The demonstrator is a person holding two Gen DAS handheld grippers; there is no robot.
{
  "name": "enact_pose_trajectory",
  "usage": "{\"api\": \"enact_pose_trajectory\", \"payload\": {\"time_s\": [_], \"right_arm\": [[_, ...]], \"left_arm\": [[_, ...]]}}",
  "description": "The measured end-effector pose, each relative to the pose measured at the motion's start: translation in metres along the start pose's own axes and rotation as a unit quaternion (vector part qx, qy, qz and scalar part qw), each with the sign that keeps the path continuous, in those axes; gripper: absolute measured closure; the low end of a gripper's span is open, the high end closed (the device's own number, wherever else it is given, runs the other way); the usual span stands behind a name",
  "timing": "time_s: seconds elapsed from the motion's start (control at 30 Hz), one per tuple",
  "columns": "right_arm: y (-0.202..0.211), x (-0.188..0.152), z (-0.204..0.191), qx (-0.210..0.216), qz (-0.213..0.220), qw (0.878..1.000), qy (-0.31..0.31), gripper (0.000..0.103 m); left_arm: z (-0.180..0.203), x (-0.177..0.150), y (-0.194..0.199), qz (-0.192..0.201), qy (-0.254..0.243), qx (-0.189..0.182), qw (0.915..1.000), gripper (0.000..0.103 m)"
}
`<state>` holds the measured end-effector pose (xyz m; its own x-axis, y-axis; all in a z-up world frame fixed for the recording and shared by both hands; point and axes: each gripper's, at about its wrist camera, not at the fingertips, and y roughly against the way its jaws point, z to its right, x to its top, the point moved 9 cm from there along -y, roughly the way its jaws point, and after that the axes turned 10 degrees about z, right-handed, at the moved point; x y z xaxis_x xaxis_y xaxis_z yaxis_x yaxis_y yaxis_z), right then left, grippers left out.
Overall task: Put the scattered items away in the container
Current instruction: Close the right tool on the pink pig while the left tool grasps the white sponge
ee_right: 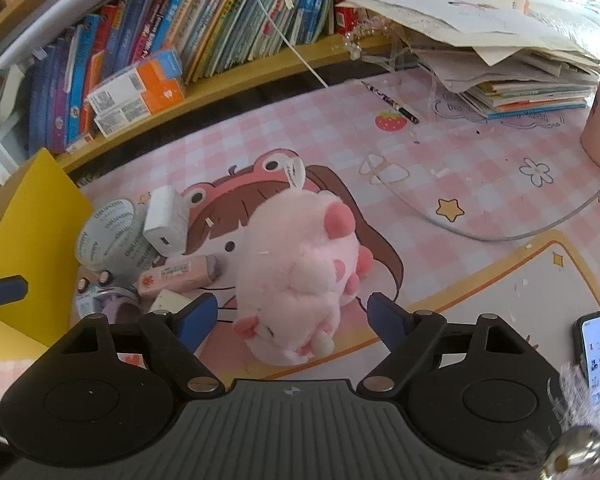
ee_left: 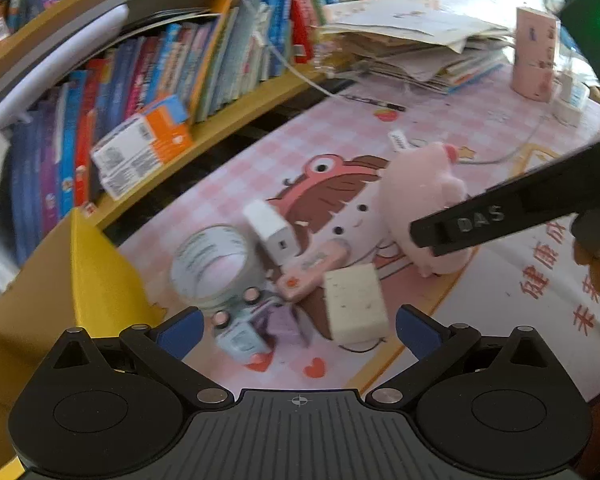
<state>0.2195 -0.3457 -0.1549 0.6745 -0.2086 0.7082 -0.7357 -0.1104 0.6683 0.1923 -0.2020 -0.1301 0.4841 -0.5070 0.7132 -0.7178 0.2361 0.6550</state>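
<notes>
Plush pig point(ee_right: 300, 272) lies between the right gripper's point(ee_right: 290, 318) spread fingers, ungrasped; left gripper point(ee_left: 298, 330) gapes above the eraser point(ee_left: 356, 304).

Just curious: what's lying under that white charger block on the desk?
The white charger leans on the tape roll and the pink eraser case, over the cartoon desk mat. Anything directly beneath it is hidden.

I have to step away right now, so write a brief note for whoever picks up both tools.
Left tool: open, empty, over the clutter pile.
Right tool: open, straddling the pink plush, not yet closed.
Tape roll, white charger, pink eraser case, sponge block and small bottles lie on the mat beside the yellow container.
Done: nothing visibly inside.
Left: everything.
</notes>
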Motion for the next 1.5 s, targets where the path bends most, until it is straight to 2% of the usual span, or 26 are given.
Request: {"api": "enact_pose_trajectory", "payload": {"time_s": [0.13,0.3,0.37,0.93,1.4,1.43,1.5], "right_arm": [[-0.004,-0.001,0.002,-0.006,-0.004,1.0,0.001,0.023],[-0.009,-0.003,0.003,-0.009,-0.011,1.0,0.004,0.027],[-0.011,-0.004,0.003,-0.008,-0.014,1.0,0.005,0.028],[-0.022,-0.007,0.002,-0.009,-0.027,1.0,0.012,0.031],[-0.027,-0.009,0.0,-0.004,-0.031,0.999,0.009,0.035],[-0.027,-0.009,0.0,-0.003,-0.031,0.999,0.009,0.036],[-0.027,-0.009,-0.001,-0.002,-0.032,0.999,0.009,0.038]], "left_arm": [[0.009,-0.002,-0.008,-0.003,-0.014,-0.01,0.9998,0.012],[0.017,-0.005,-0.022,-0.012,-0.022,-0.029,0.9993,0.036],[0.021,-0.006,-0.028,-0.016,-0.024,-0.037,0.9989,0.039],[0.033,-0.013,-0.054,-0.041,-0.023,-0.073,0.9962,0.039],[0.03,-0.017,-0.069,-0.052,0.012,-0.087,0.9948,0.039],[0.03,-0.017,-0.069,-0.052,0.015,-0.089,0.9946,0.04],[0.03,-0.016,-0.069,-0.053,0.025,-0.095,0.9937,0.047]]}}
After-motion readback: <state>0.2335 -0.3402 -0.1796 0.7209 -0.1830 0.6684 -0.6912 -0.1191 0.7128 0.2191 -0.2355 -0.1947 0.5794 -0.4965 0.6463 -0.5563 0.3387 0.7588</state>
